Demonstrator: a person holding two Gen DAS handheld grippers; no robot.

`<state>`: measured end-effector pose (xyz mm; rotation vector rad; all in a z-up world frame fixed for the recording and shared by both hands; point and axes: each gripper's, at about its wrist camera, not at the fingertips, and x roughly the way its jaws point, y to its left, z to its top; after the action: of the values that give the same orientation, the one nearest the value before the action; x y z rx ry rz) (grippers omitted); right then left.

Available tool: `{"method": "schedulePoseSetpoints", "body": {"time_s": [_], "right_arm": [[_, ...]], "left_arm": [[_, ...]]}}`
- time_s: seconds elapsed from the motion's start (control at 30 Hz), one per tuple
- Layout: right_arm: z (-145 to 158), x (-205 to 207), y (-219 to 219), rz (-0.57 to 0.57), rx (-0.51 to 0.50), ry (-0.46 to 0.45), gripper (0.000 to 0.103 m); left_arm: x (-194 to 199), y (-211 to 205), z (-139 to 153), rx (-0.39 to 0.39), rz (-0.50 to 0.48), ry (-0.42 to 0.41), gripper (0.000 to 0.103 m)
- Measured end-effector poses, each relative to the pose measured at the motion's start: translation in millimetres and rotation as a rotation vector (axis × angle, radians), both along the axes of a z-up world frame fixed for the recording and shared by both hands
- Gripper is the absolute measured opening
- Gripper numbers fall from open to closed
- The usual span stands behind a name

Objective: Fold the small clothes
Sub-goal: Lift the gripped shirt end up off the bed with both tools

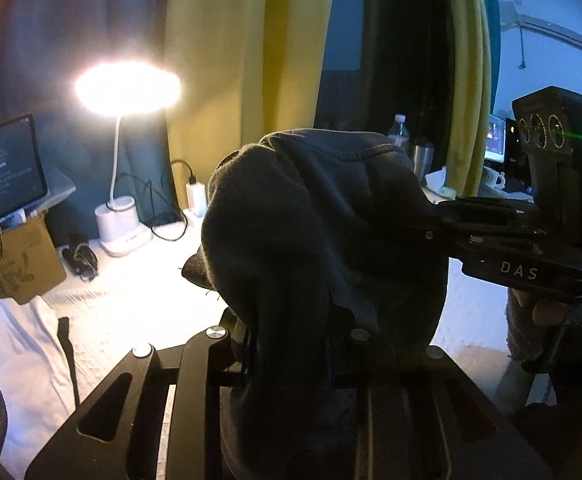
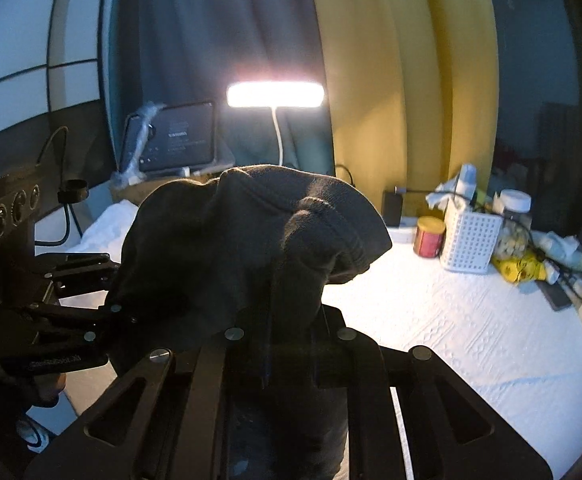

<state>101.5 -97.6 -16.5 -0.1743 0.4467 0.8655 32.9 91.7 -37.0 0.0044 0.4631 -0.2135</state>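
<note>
Biggest thing here is the counter (image 2: 471, 320), covered in a white textured cloth and lit up by a desk lamp (image 1: 127, 88) at the back, with yellow curtains (image 1: 247, 60) behind. Above it, held up in the air and not touching the surface, is the dark gray garment (image 1: 323, 240), some small knit piece, bunched up and hanging in lumps, so I honestly can't tell what kind of clothing it is. The left tool (image 1: 291, 356) is clamped down on the lower part of it, fabric squeezed between its fingers, and the right tool (image 2: 291, 344) looks the same from its own camera, pinched tight on cloth, with the garment draped up and over in front of both lenses. In the left view you can see the right tool coming in from the side and disappearing into the fabric. As for progress, I'd say folding has barely started on this piece: no flat layers, no neat edges, it's just a wad in mid-air. It'd need spreading out on the counter first, then folding. There's some white fabric (image 1: 15, 344) lying at the left edge, but whether that's a finished item or waiting its turn I can't tell. Small stuff: a white basket (image 2: 471, 240) and a red can (image 2: 430, 237) off to the right.
</note>
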Motion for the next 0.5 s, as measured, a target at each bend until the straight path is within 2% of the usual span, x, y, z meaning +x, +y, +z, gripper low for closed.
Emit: {"method": "schedulePoseSetpoints", "body": {"time_s": [0.5], "right_arm": [[54, -53, -7, 0.038, 0.06, -0.152, 0.013]], "left_arm": [[-52, 4, 42, 0.001, -0.002, -0.155, 0.023]]}}
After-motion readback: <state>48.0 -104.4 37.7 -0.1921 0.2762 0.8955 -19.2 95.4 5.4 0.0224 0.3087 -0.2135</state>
